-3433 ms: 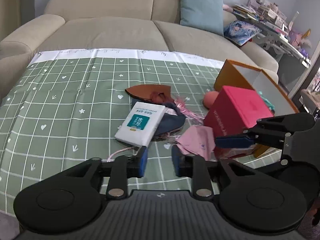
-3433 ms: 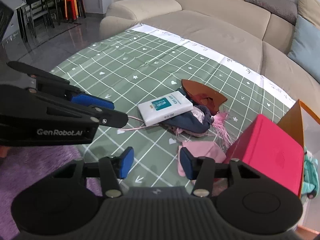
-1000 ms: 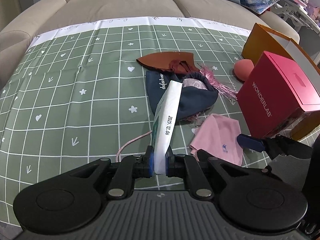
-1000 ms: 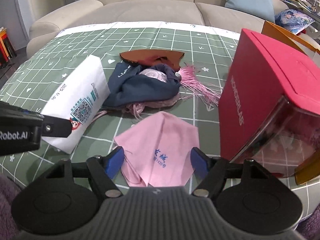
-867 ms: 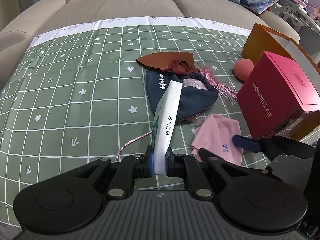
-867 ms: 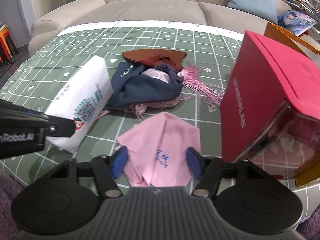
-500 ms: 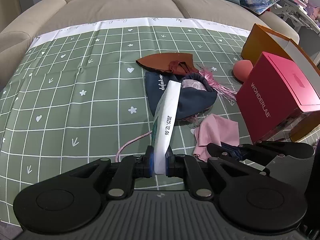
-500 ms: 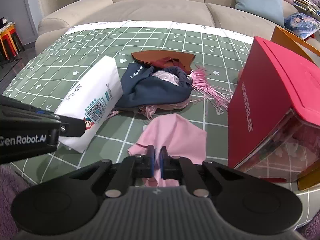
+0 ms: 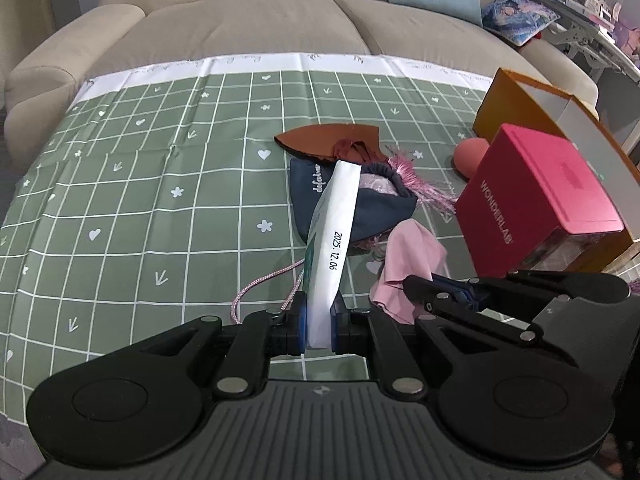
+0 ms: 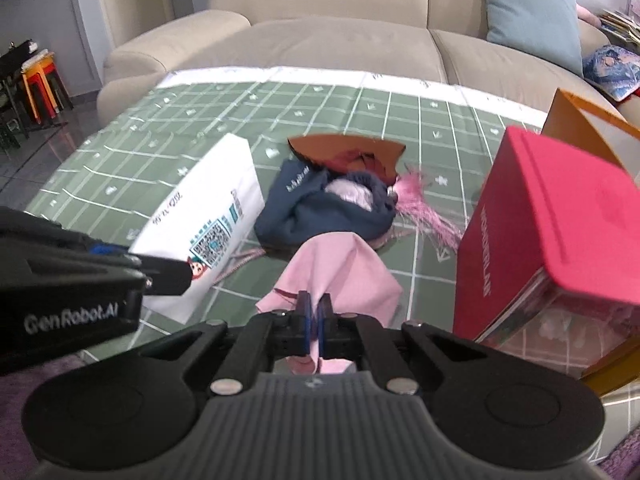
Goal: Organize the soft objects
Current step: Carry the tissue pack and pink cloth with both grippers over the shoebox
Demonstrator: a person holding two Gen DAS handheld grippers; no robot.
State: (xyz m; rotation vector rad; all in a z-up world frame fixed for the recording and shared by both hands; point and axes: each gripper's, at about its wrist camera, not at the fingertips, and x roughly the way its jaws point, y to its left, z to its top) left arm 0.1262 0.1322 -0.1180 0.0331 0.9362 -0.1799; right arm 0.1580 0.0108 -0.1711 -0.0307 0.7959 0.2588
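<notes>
My left gripper is shut on a white tissue pack and holds it on edge above the green checked cloth; the pack also shows in the right wrist view. My right gripper is shut on a pink cloth, lifted off the table; the cloth shows in the left wrist view too. A navy pouch with pink fabric inside, a pink tassel and a brown-red cloth lie in a pile behind.
A magenta box stands at the right, in front of an open orange box. A pink ball lies between them. A pink cord trails on the cloth. A beige sofa lies beyond the table.
My right gripper closed on the pink cloth and raised it off the table. My left gripper keeps holding the tissue pack, lifted slightly.
</notes>
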